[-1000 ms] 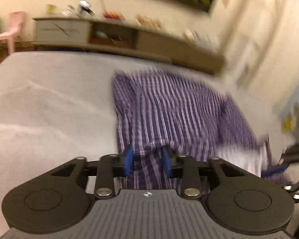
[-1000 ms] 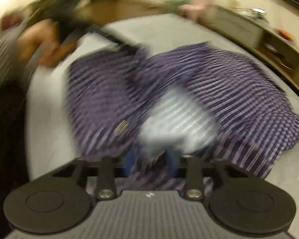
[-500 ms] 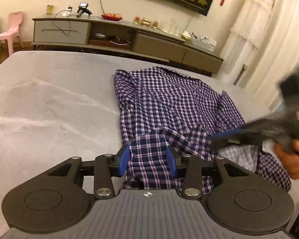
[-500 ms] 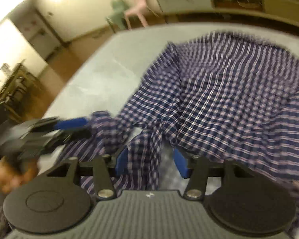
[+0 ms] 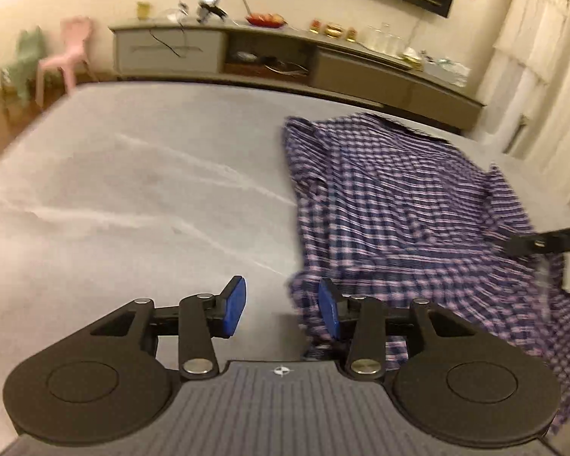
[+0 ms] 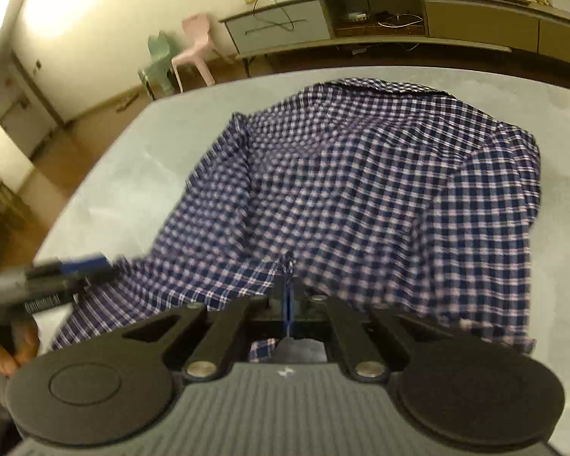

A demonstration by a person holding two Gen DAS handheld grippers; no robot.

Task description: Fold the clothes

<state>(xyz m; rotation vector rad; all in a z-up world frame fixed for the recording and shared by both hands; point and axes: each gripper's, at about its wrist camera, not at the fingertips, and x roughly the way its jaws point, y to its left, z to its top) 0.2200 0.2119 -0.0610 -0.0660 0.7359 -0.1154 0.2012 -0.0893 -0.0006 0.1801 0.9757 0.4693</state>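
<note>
A pale grey bed (image 5: 133,197) fills the middle of a living room, with a long low sideboard (image 6: 399,11) against the far wall and a pink chair (image 6: 193,49) beside it.

The checked shirt (image 6: 380,190) lies spread on the bed, collar end toward the sideboard, its body mostly flat but the near hem and one side bunched and rumpled. In the left wrist view it sits to the right of centre, well clear of the bare half of the bed.

The right gripper (image 6: 288,300) has its blue pads pressed together on a pinch of the shirt's near edge, and a small fold of cloth shows just behind the closed tips. The left gripper (image 5: 281,306) stands with its pads wide apart and nothing between them; the right-hand pad touches or just overlaps the shirt's near corner (the blur makes it hard to say which), while the other is over bare sheet.

By my reading, the step in hand is getting hold of the near edge at two points. The next move would call for the left gripper to shift over the corner and close on one layer of cloth, so both hands can lift and carry the hem evenly. A one-sided pull would likely drag the shirt askew.
</note>
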